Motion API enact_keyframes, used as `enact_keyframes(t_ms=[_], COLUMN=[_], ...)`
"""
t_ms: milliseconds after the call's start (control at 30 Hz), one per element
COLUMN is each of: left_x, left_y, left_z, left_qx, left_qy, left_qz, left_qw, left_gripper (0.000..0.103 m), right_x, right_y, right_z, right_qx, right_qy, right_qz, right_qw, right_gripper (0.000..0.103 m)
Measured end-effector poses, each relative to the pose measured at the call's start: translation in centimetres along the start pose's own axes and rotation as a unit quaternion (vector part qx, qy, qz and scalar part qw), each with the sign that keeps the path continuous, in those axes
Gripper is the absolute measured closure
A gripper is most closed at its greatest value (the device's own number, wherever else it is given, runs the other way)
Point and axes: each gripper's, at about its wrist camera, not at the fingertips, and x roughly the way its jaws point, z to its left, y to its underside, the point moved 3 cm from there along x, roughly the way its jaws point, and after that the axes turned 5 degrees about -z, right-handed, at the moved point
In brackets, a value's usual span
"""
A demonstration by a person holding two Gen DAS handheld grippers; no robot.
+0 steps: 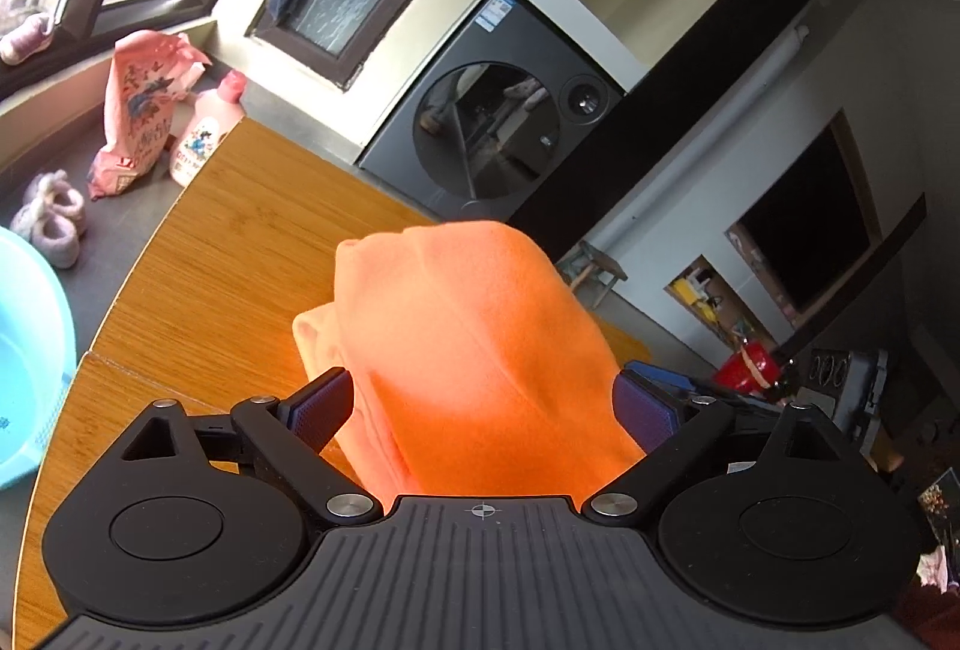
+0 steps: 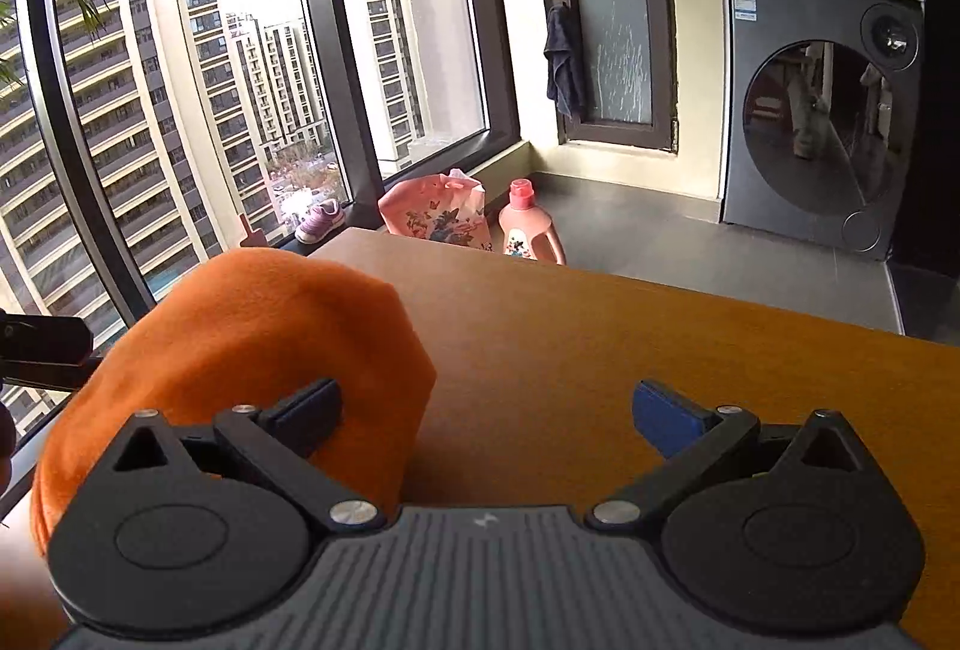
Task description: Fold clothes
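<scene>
An orange fleece garment [image 1: 474, 350] lies bunched and folded over on the wooden table [image 1: 240, 242]. My left gripper [image 1: 483, 404] is open, its blue pads wide apart on either side of the cloth, which fills the gap between them. In the right wrist view the same orange garment [image 2: 264, 344] rises as a mound at the left. My right gripper [image 2: 486, 413] is open; its left finger [image 2: 309, 413] is against the cloth's right edge, and its right finger [image 2: 669, 419] is over bare table [image 2: 600, 338].
A washing machine [image 2: 822, 110] stands beyond the table's far edge. A pink bag [image 2: 438, 218] and a pink detergent bottle [image 2: 528, 224] sit on the floor by the window. A light blue basin [image 1: 30, 350] and slippers [image 1: 51, 218] are left of the table.
</scene>
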Motion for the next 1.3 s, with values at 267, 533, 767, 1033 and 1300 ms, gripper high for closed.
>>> enact_keyframes(t_ms=[267,533,767,1033,1300], left_x=[-1.4,0.8,2.3,-0.5,1.1], left_y=[3.0,-0.1,-3.1,-6.1,-11.1], left_z=[-1.7,-0.4,2.2,1.1,-0.9], left_qx=[0.023,0.042,0.033,0.074,0.083], left_qy=[0.0,-0.029,-0.048,-0.036,-0.011], left_qz=[0.029,0.005,-0.007,-0.045,-0.101], left_qw=[0.9993,0.9987,0.9983,0.9956,0.9914], left_gripper=[0.018,0.023,0.018,0.017,0.01], right_x=[-2.6,0.9,6.1,5.0,3.2], right_y=[3.6,2.5,0.2,-0.2,-0.6], right_z=[1.9,4.0,4.2,4.5,10.0], right_qx=[0.034,-0.008,0.002,-0.049,-0.227], right_qy=[-0.087,-0.076,-0.059,-0.042,-0.031], right_qz=[0.038,0.023,0.005,-0.018,-0.097], right_qw=[0.995,0.997,0.998,0.998,0.969], right_gripper=[0.021,0.032,0.026,0.015,0.014])
